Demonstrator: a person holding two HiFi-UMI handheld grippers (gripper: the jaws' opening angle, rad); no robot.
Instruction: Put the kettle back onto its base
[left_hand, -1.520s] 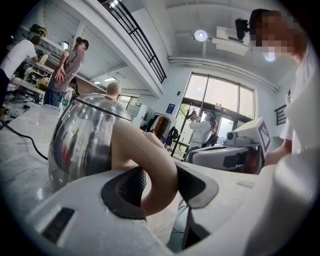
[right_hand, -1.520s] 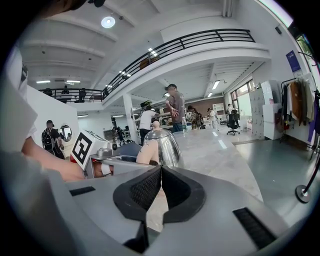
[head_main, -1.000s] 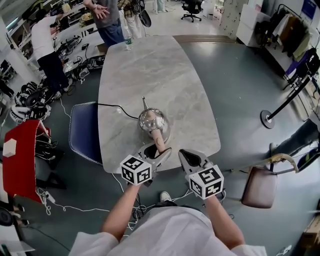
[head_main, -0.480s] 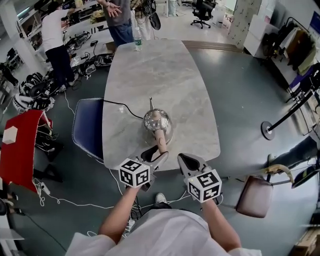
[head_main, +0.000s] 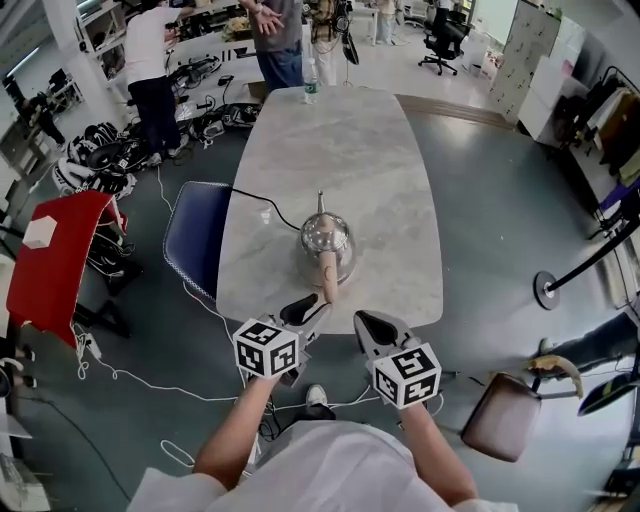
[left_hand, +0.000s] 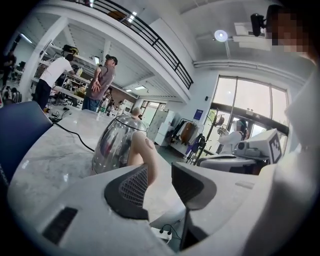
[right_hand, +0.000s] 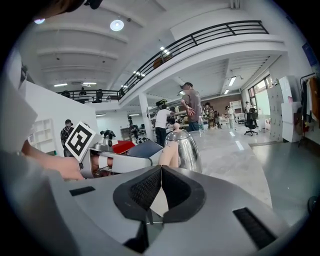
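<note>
The shiny steel kettle (head_main: 326, 238) stands on the marble table (head_main: 340, 150) near its front end, and I cannot make out its base beneath it. Its pale handle (head_main: 329, 276) points toward me. My left gripper (head_main: 311, 307) hovers just short of the handle's end, open; its jaws have just been closing, with nothing between them. In the left gripper view the kettle (left_hand: 116, 145) and handle (left_hand: 145, 154) sit just beyond the left gripper's (left_hand: 160, 172) jaws. My right gripper (head_main: 366, 322) is shut and empty beside it, off the table's edge; its own view shows the right gripper (right_hand: 160, 172) behind the kettle (right_hand: 187, 145).
A black cord (head_main: 258, 213) runs from the kettle off the table's left edge. A blue chair (head_main: 195, 240) stands at the left and a brown stool (head_main: 495, 415) at the right. A bottle (head_main: 309, 92) stands at the far end, near standing people (head_main: 280, 40). Cables litter the floor.
The left gripper has drawn back a little from the handle's end toward me. The kettle has not moved on the table. The head view has shifted.
</note>
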